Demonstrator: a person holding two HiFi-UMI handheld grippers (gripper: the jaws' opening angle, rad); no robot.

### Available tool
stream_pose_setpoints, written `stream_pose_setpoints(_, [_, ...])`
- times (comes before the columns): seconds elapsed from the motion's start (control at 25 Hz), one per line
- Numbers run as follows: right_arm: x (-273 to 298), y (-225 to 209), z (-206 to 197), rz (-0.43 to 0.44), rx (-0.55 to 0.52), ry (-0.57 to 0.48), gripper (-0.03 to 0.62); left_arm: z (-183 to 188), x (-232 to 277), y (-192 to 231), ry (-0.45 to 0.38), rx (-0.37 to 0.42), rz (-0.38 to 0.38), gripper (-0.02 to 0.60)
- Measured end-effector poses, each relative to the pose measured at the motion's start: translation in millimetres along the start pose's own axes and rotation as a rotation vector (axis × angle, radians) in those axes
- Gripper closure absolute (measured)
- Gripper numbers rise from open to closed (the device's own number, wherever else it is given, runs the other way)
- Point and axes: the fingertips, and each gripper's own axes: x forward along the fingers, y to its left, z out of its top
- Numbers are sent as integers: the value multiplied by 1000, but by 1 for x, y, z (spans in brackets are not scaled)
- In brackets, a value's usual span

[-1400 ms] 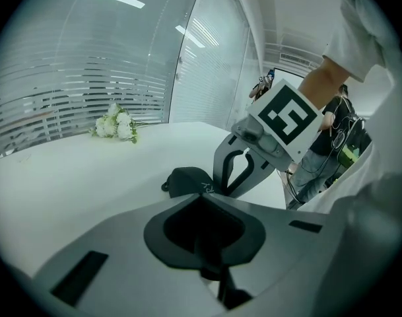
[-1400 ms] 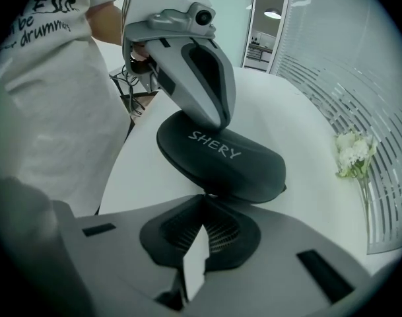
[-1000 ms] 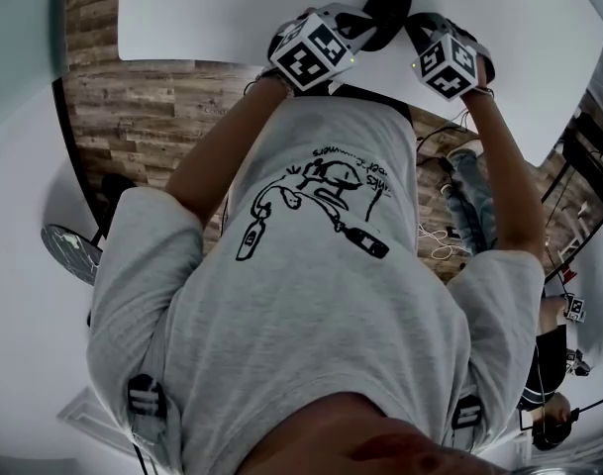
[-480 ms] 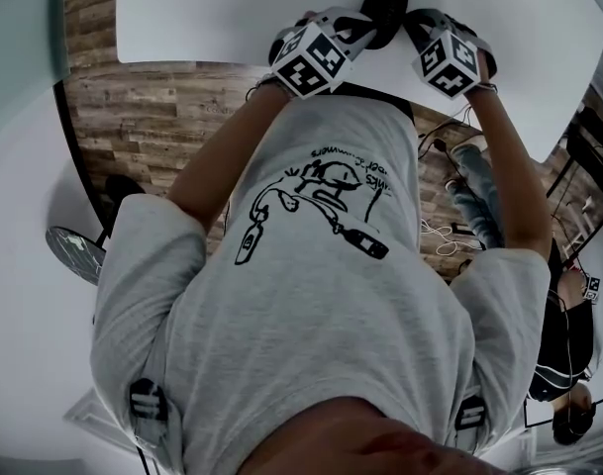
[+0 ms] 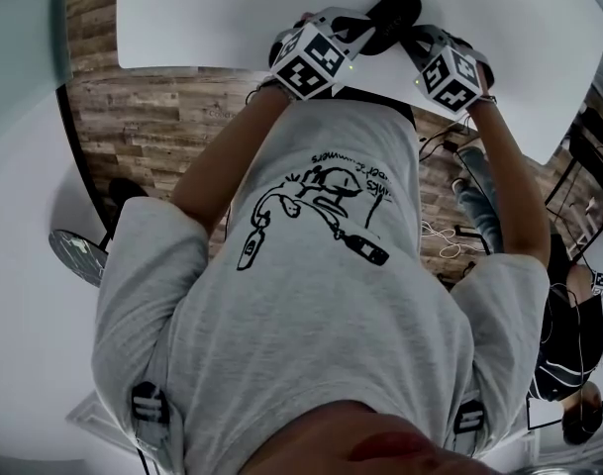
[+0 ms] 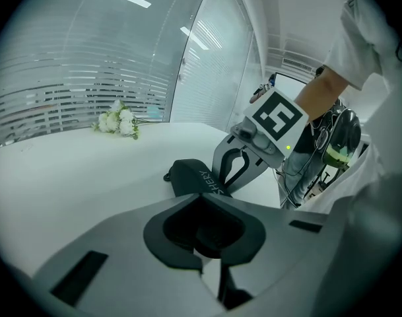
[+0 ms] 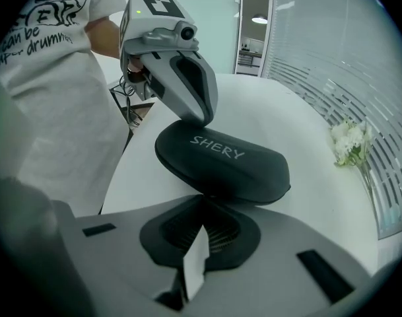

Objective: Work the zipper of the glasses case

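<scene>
While both claws sit at top centre of the head view, the glasses case (image 5: 395,10) lies on the white counter (image 5: 202,13) between them. It is close to the counter edge nearest the person's grey T-shirt (image 5: 321,295). Case is black, lid down, "SHERY" lettering facing up.

Left claw (image 7: 199,114): in the right gripper view it comes down from upper left, tip touching the top of the case's left end. Its own view shows the jaws pressed together with nothing seen between the pads. The case sits just past the tip, mid-frame.

Right claw (image 6: 220,183): in the left gripper view it comes in from the right, tip against the case's right side. Its own view shows the jaws together too, only a thin sliver between them. The case fills the centre just beyond.

Can't tell whether either tip pinches a zipper pull, since the claws hide the contact spots. A small tab sticks out at the case's left end in the left gripper view, too small to identify.

White flowers (image 6: 118,121) lie on the counter, upper left in that view, well apart from the case. Wood floor (image 5: 152,117) shows below the counter edge in the head view.
</scene>
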Motion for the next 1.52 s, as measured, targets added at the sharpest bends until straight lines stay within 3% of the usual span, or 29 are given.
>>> stream_pose_setpoints(0.24, [-6, -11, -7, -98, 34, 4, 591, 4, -4, -19, -6, -83, -99, 557])
stream_pose_setpoints(0.4, [-3, -51, -3, -156, 9, 22, 591, 15, 2, -26, 4, -22, -173, 447])
stream_pose_setpoints(0.6, [1, -77, -2, -163, -53, 39, 591, 15, 16, -25, 76, 174, -123, 388])
stream_pose_setpoints(0.64, [2, -79, -1, -160, -59, 42, 591, 15, 18, -24, 93, 227, -99, 336])
stream_pose_setpoints(0.76, [4, -83, 1, -151, -61, 43, 591, 7, 25, -17, 156, 409, -22, 283])
stream_pose_setpoints(0.88, [6, -83, 1, -143, -60, 45, 591, 1, 35, -12, 172, 567, 59, 278])
stream_pose_setpoints(0.96, [7, -80, 1, -138, -67, 44, 591, 0, 39, -11, 170, 620, 103, 278])
stream_pose_setpoints(1.52, [-6, -48, 7, -67, -89, -18, 592, -1, 36, -7, 160, 540, 129, 278])
